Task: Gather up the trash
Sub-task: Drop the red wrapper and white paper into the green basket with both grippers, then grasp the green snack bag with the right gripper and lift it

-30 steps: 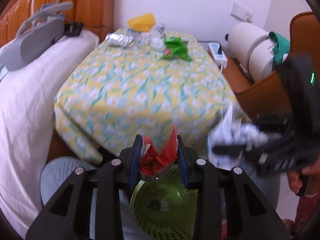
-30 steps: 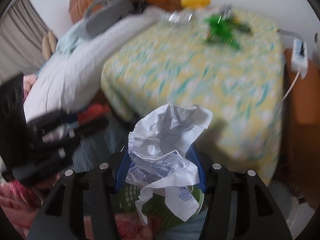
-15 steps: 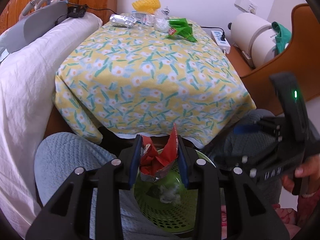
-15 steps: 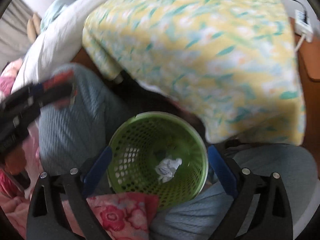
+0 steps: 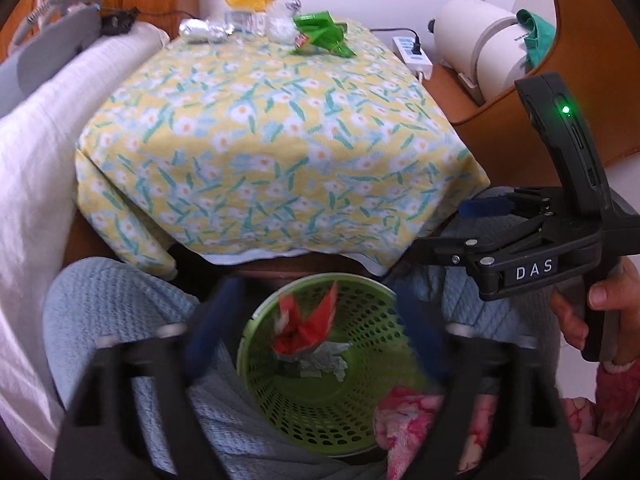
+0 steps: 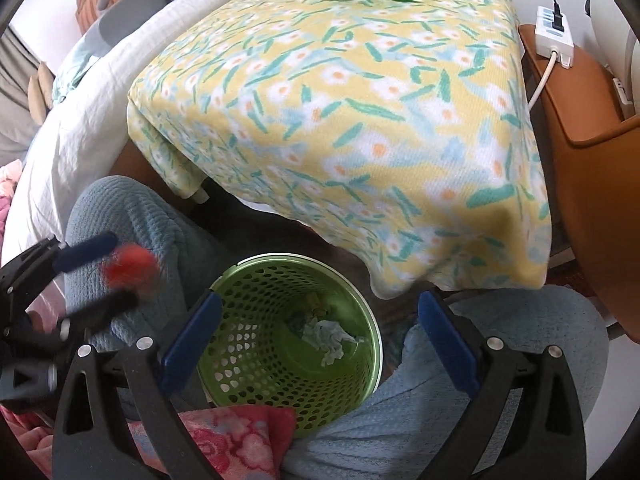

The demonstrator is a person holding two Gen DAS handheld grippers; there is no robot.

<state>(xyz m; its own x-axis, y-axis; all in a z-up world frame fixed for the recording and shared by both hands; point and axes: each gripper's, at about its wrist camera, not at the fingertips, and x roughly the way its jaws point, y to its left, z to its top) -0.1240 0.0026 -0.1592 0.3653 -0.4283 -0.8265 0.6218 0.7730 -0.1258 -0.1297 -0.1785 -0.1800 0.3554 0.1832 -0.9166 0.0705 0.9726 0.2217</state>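
Fingers of left gripper are spread wide w/ nothing between them; the red wrapper sits just below, inside the mouth of the green basket, above a crumpled white paper. Right gripper fingers likewise spread and empty, hovering over the same basket. Judged risk: the wrapper looks light and may catch on the rim or drift out onto the person's lap, since the basket is wedged loosely betw. the knees and could tip. Remaining trash lies well apart at the far edge of the surface, under a yellow floral cloth: a green wrapper, foil pieces, clear plastic. Room: bed w/ white sheet at left, power strip and white cylinder appliance at right.
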